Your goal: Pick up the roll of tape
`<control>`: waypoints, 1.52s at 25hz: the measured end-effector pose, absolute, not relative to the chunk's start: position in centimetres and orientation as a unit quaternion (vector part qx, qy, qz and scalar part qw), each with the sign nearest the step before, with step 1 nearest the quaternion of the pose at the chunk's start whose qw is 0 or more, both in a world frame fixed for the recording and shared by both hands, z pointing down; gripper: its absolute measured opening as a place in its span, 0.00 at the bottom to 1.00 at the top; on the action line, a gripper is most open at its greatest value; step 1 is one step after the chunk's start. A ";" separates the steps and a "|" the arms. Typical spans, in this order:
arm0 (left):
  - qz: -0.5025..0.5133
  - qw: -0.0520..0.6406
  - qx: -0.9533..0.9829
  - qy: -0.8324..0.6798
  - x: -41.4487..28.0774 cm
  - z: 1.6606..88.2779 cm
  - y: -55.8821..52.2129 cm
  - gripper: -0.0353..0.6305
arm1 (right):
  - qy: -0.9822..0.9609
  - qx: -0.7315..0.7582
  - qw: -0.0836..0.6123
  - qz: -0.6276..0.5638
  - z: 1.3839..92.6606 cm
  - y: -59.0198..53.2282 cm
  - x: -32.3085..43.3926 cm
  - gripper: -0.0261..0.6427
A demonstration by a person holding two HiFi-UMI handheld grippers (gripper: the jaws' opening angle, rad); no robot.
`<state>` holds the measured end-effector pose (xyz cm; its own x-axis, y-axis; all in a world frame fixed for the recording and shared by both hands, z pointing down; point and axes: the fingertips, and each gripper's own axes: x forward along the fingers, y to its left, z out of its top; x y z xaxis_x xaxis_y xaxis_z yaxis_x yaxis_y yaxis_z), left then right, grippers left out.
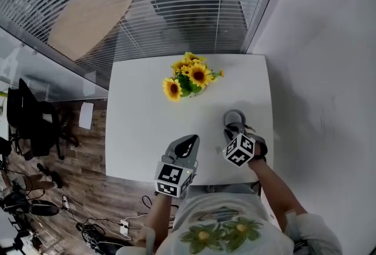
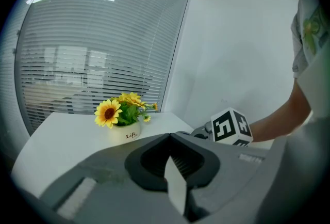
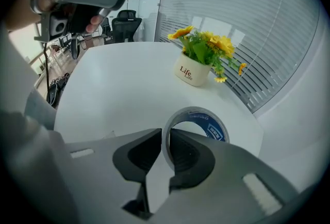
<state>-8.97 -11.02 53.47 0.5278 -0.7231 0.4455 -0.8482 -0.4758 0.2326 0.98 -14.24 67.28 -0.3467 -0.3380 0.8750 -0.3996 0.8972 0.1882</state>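
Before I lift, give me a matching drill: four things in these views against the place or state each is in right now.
Things:
1. roll of tape
2. left gripper
3. right gripper
4. flower pot

States:
A. jaws together, nothing between them
B. stands toward the far edge of the table
C. its wall is pinched between two jaws
D. jaws closed on a ring's wall

Pairs: 1-C, 2-A, 3-D, 4-B

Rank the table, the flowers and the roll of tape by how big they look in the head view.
Largest to smallest:
1. table
2. flowers
3. roll of tape, partly hidden by the right gripper but clearly smallest
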 end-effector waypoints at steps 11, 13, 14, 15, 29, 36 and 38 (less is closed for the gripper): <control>0.142 0.206 0.850 -0.463 -8.9 53.8 -11.0 0.06 | -0.834 0.244 0.495 0.020 64.3 -13.8 1.0 0.12; 0.141 0.205 0.851 -0.463 -8.9 53.4 -11.0 0.06 | -0.836 0.248 0.489 0.018 63.3 -13.7 0.9 0.12; 0.140 0.204 0.851 -0.463 -9.0 53.0 -11.0 0.06 | -0.838 0.250 0.485 0.017 62.7 -13.7 0.8 0.12; 0.139 0.204 0.851 -0.463 -9.1 52.7 -10.9 0.06 | -0.839 0.252 0.482 0.016 62.1 -13.5 0.7 0.12; 0.137 0.199 0.854 -0.461 -9.2 51.7 -9.9 0.06 | -0.861 0.276 0.427 0.011 56.5 -12.2 -0.5 0.13; 0.137 0.196 0.856 -0.458 -9.1 51.6 -9.7 0.06 | -0.873 0.290 0.391 0.016 54.1 -11.9 -0.9 0.13; 0.137 0.195 0.856 -0.458 -9.1 51.6 -9.8 0.06 | -0.877 0.293 0.379 0.020 53.6 -11.9 -1.1 0.13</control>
